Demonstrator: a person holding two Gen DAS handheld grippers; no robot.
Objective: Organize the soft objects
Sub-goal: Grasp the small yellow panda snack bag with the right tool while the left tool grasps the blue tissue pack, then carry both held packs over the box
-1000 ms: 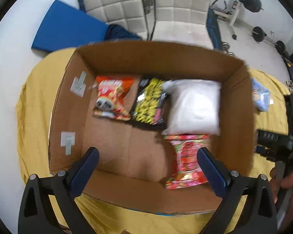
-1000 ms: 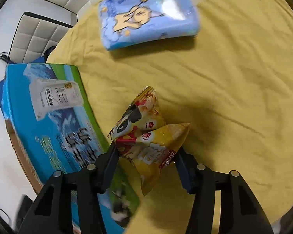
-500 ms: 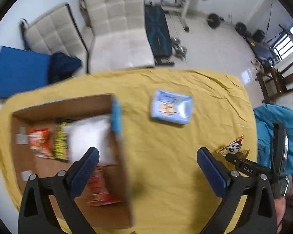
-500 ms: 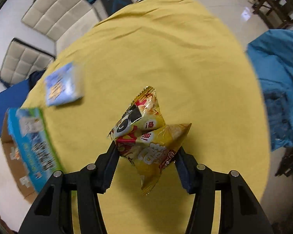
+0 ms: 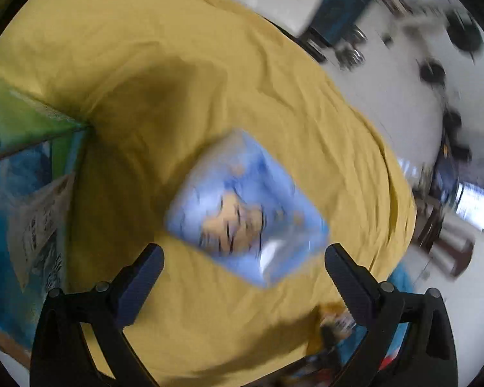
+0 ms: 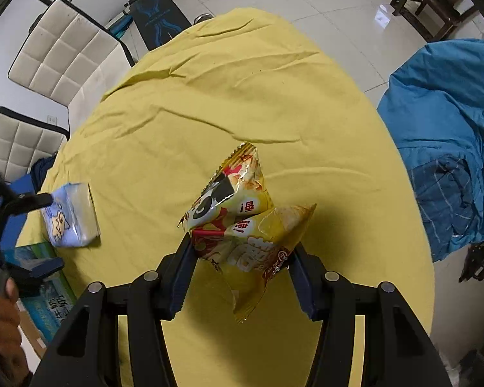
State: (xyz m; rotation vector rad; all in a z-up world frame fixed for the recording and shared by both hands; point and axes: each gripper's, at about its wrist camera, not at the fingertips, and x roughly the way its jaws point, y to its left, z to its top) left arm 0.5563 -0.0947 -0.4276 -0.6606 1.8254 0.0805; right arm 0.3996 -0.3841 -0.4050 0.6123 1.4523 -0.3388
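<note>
A light blue soft pack (image 5: 242, 213) with a cartoon print lies on the yellow tablecloth (image 5: 184, 74), just ahead of my left gripper (image 5: 242, 264), which is open and empty around its near edge. The pack also shows in the right wrist view (image 6: 72, 216), with the left gripper (image 6: 38, 232) beside it. My right gripper (image 6: 240, 258) is shut on a yellow snack bag (image 6: 242, 222) with a panda print, held above the tablecloth (image 6: 242, 90). The cardboard box's printed outer wall (image 5: 25, 200) stands at the left.
Two white padded chairs (image 6: 61, 54) stand behind the table. A blue cloth heap (image 6: 448, 148) lies to the right. The box corner (image 6: 45, 293) shows at the lower left. Gym gear sits on the tiled floor beyond.
My left gripper has swung from above the open box to the right and down to the blue pack. My right gripper has lifted and turned away from the box, still holding the snack bag.
</note>
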